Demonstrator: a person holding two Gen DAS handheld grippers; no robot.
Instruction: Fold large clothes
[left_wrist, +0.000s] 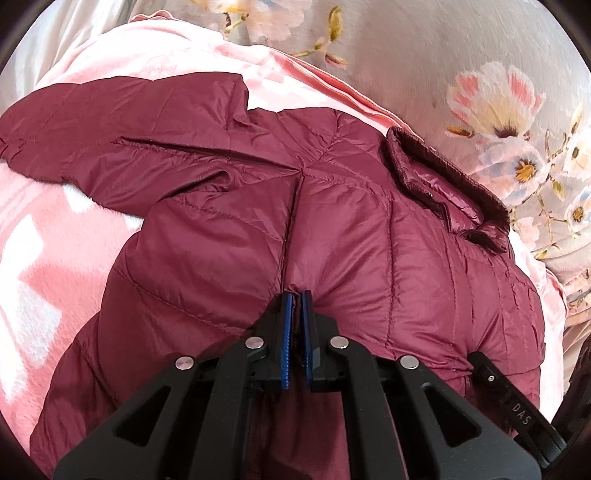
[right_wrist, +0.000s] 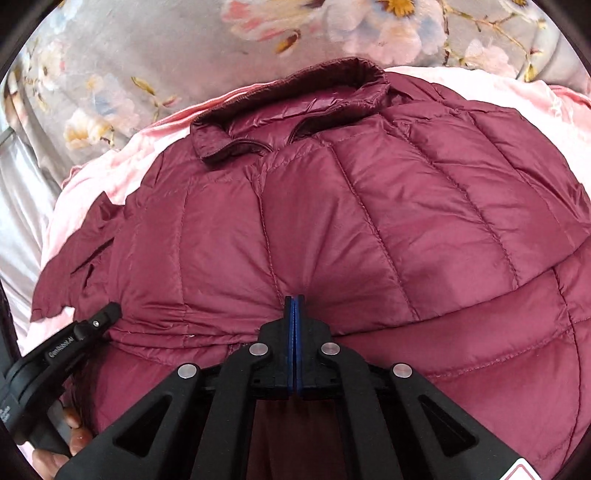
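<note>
One jacket (left_wrist: 332, 229) on show, a maroon quilted puffer, and it's the only garment out there. One collar (left_wrist: 447, 184) standing up at its top. One sleeve (left_wrist: 122, 125) is plain to see, stretched out in the left wrist view; a second, if it's there, can't be made out.

Two grippers in play: the left gripper (left_wrist: 296, 295) and the right gripper (right_wrist: 294, 297), two blue-padded jaws apiece, four in all.

One pink blanket (left_wrist: 44, 251) with white patches under the jacket. One grey floral sheet (right_wrist: 147, 55) beyond that.

One bare hand (right_wrist: 70, 439), partly visible at the lower edge of the right wrist view.
</note>
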